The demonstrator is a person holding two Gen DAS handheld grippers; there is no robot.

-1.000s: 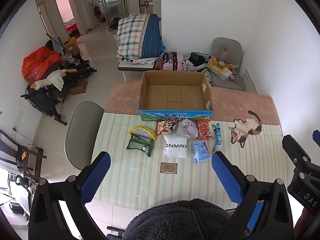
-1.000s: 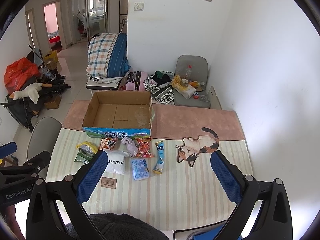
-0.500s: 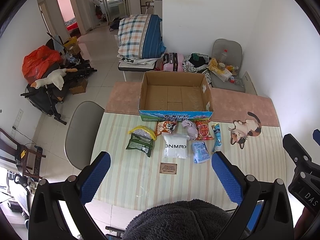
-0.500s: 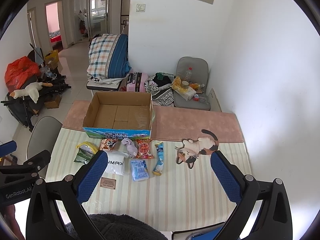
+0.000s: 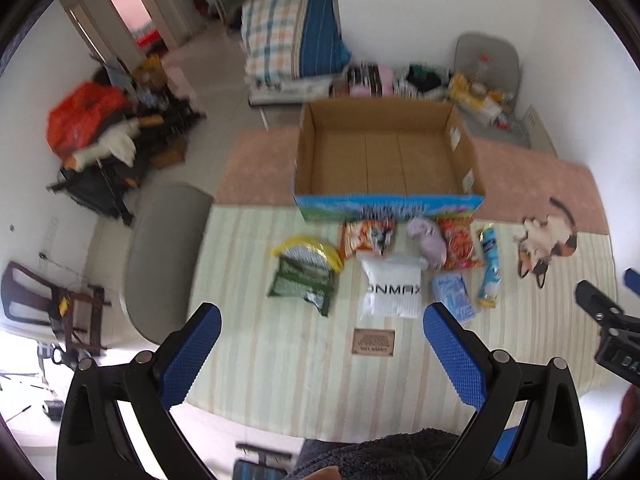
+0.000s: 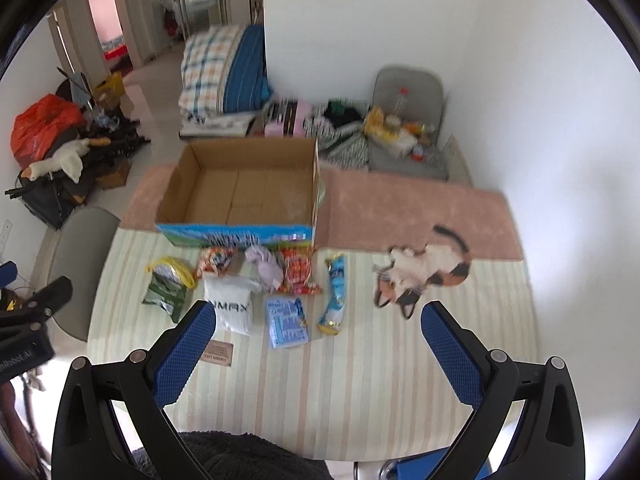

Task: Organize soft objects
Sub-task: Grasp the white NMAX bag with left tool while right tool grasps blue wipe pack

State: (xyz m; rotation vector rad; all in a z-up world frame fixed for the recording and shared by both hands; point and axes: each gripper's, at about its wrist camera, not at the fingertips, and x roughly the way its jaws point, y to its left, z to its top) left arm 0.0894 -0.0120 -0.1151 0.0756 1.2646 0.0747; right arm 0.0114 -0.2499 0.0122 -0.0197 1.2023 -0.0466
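Above the near edge of the striped table [image 5: 248,364], you hold both grippers high and tilted down at the packets. Your left gripper [image 5: 320,350] has its blue fingers [image 5: 192,354] spread wide apart with nothing between them; your right gripper [image 6: 318,348] is spread just as wide and equally unloaded.

The soft packets lie in a loose cluster at 12 o'clock from the left gripper, just in front of the open cardboard box [image 5: 388,156]: a green bag [image 5: 302,280], a white pouch [image 5: 391,290], a lilac cloth bundle [image 5: 428,240], a red snack pack [image 5: 458,244], a pale blue packet [image 5: 452,298] and a blue tube [image 5: 491,270].

From the left camera the right gripper's black body shows at 3 o'clock. From the right camera the left gripper's body sits at 9 o'clock, and the cat-shaped mat [image 6: 424,270] stands nearer, at about 1 o'clock.
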